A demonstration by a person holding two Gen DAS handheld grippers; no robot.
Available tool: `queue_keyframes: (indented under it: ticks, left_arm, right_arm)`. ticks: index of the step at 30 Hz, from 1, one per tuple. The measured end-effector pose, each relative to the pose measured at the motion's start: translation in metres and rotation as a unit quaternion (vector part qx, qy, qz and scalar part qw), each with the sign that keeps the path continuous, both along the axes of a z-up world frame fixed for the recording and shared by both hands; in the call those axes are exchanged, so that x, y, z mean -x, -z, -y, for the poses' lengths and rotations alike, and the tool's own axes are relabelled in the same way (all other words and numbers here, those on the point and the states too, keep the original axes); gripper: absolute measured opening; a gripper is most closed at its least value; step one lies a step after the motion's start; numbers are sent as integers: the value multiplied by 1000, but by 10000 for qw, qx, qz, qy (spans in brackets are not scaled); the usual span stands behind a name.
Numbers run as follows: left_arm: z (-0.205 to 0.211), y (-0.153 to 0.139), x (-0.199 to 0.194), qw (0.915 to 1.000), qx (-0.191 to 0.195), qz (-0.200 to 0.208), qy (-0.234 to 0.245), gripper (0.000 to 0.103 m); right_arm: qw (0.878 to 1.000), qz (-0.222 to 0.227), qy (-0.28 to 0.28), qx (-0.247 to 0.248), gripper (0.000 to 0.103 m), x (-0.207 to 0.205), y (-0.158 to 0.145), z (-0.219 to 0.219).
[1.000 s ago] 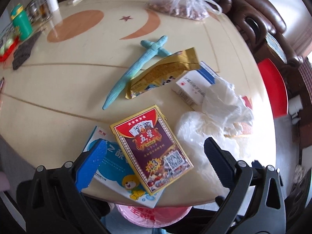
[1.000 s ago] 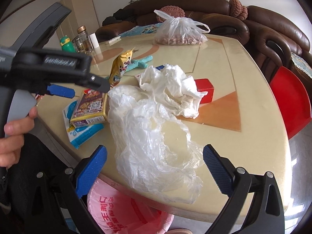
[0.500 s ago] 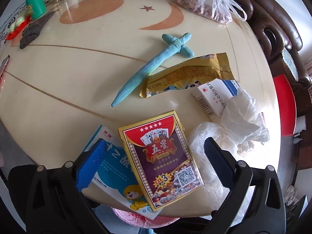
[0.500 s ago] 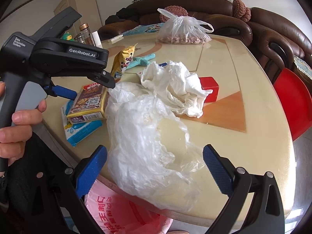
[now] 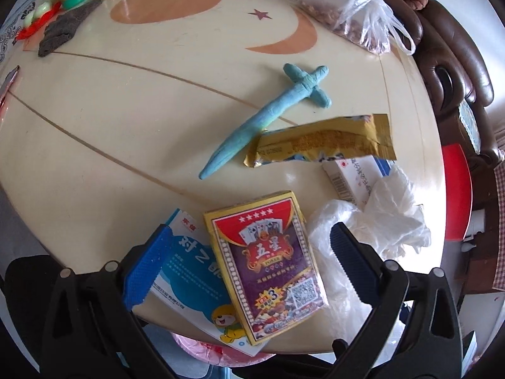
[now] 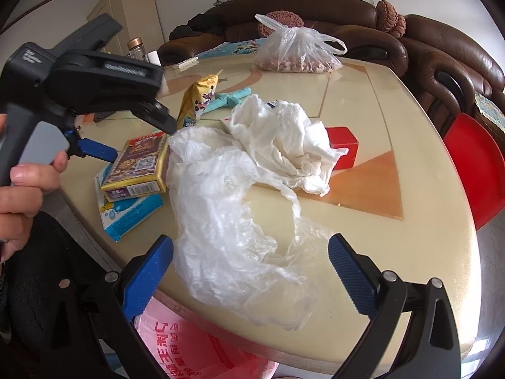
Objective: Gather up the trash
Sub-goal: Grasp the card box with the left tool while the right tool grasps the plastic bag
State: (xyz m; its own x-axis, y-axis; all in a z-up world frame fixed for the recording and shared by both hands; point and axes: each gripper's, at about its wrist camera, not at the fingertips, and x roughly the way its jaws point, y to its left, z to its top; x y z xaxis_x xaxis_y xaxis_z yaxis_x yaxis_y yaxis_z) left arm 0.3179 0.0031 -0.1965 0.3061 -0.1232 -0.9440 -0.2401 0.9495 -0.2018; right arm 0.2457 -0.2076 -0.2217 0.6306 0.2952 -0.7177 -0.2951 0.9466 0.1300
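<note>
A playing-card box [image 5: 268,259] lies on a blue-and-white box [image 5: 186,271] at the table's near edge. My left gripper [image 5: 249,265] is open, and its blue pads stand on either side of the card box. In the right wrist view the left gripper [image 6: 132,139] hangs over the card box [image 6: 139,164], held by a hand [image 6: 22,189]. A clear plastic bag [image 6: 227,221] sprawls in front of my right gripper [image 6: 249,274], which is open and holds nothing. Crumpled white tissue [image 6: 277,139] lies behind the bag. A pink trash bag [image 6: 189,347] hangs below the table edge.
A gold snack wrapper [image 5: 322,143], a blue cloth sword [image 5: 268,113] and a white carton [image 5: 356,173] lie mid-table. There is a red box [image 6: 344,145] by the tissue and a bag of peanuts [image 6: 296,53] at the far side. Brown sofas and a red stool [image 6: 473,164] ring the table.
My left gripper has moved forward and lower over the card box, which now sits between its fingers. The right gripper has edged slightly closer to the plastic bag.
</note>
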Motion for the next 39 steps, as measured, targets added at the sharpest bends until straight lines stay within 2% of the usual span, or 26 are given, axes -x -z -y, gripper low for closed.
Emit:
queue_keyframes:
  ticks: [3,5,7,9,11,13,18,21,25,28,31,34,39]
  left_arm:
    - [1,2,-1,9999,-134,-48,46,98]
    - [1,0,-1,10000,-97,13,17,98]
    - [1,1,-3,9999,-97,-39,31,98]
    - [1,3,-4,9999,-110,-87,24,98]
    - [0,2,-2,9999,-130,-71,9,98]
    - [2,2,-2,9998,-164,-77,13,98]
    - [3,3,-3,9997,-228,-101,12,97]
    - [3,2,-3,9997,-241,-99,0,95]
    - [1,0,-2,9998,-187,-66,8,84]
    - [3,0,-2,9998,-194,-93,59,82]
    - [5,0,-5,9998,-133,-133,108,82]
    - [9,2,-11,9994,-147,-255,207,88]
    - [17,6,-14,9986,-350,-288,279,88]
  right_arm:
    - [9998,47,85,151,96,-1,1,-3]
    - [9997,83,82,226,92,-1,2,-4]
    - [9994,54,49,326,73,-2,4,-8]
    - [9987,122,-12,485,68,-1,5,-13]
    - [9988,145,-58,464,61,1,4,-15]
    - [9990,156,-55,424,49,2,3,-14]
    - [9990,158,36,416,32,1,2,-9]
    - [9992,151,117,361,29,2,2,-4]
    - [9989,205,224,347,27,5,-1,0]
    - [9988,207,263,346,27,6,-2,1]
    - [9988,206,261,352,27,6,-3,1]
    - [9989,242,225,346,27,9,-5,0]
    - [9986,314,268,331,27,10,-8,2]
